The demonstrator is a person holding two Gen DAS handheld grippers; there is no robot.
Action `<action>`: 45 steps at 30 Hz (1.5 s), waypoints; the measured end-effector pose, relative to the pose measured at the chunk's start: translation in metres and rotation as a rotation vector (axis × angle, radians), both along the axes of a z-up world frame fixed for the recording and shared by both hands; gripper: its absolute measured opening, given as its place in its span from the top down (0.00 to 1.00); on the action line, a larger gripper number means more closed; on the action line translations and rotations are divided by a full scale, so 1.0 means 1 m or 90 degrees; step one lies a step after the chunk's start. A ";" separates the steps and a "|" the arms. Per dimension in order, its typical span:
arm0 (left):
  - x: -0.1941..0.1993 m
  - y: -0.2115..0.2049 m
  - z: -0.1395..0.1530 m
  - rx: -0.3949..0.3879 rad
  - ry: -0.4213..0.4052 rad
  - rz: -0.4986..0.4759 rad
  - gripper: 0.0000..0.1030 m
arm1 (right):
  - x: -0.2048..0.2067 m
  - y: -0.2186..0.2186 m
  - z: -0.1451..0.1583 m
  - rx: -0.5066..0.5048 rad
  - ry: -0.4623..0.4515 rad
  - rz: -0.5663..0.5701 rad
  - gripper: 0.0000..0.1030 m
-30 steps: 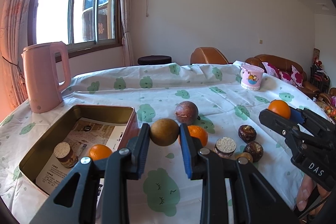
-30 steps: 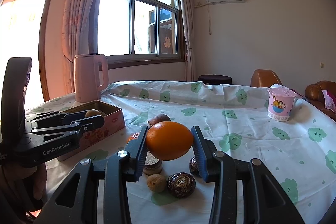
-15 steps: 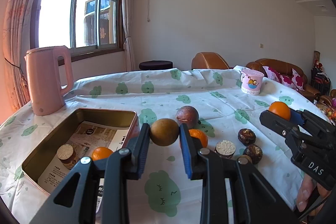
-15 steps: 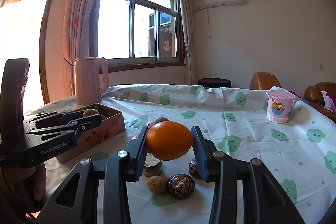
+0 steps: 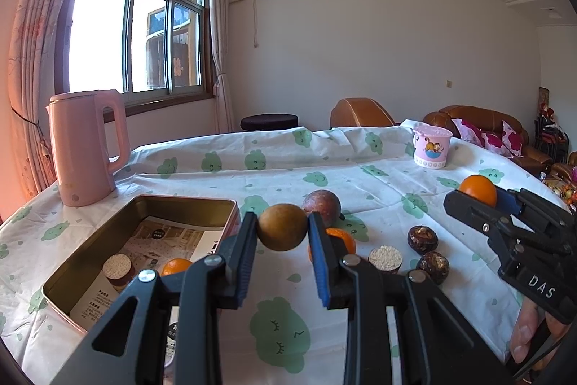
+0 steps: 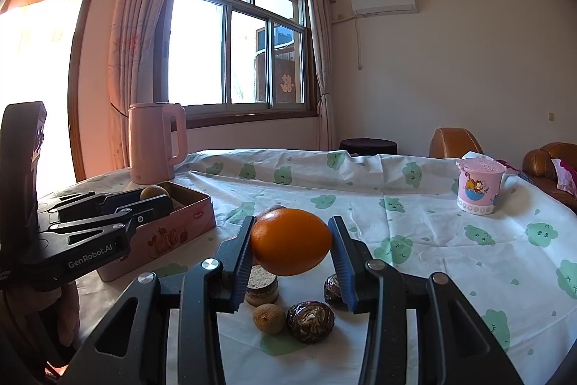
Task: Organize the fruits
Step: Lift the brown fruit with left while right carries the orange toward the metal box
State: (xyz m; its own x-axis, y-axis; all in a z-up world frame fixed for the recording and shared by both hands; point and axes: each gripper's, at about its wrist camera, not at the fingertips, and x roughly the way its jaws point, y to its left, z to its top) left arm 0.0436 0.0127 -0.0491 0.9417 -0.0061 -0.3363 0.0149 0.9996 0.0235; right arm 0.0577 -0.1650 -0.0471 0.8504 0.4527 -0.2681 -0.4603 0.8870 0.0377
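My left gripper (image 5: 282,237) is shut on a round brown fruit (image 5: 282,232), held above the table just right of the open tin box (image 5: 90,255). The box holds an orange (image 5: 175,266) and a cut brown piece (image 5: 117,271). My right gripper (image 6: 290,246) is shut on an orange (image 6: 290,241), held above the loose fruits; it also shows in the left wrist view (image 5: 475,192). On the cloth lie a purple-brown fruit (image 5: 321,207), another orange (image 5: 340,239), a cut piece (image 5: 385,258), dark wrinkled fruits (image 6: 311,320) and a small tan fruit (image 6: 269,318).
A pink kettle (image 5: 86,147) stands at the back left behind the box. A pink cartoon cup (image 5: 431,147) stands at the back right. The table has a white cloth with green prints (image 5: 281,334). Sofas and a stool stand beyond the table.
Both grippers have risen a little and tilted up, still holding their fruits. The fruits on the table have not moved.
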 end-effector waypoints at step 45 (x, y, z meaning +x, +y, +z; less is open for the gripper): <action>-0.016 0.026 0.016 -0.001 -0.020 0.051 0.71 | 0.009 0.028 0.039 0.004 -0.006 0.069 0.59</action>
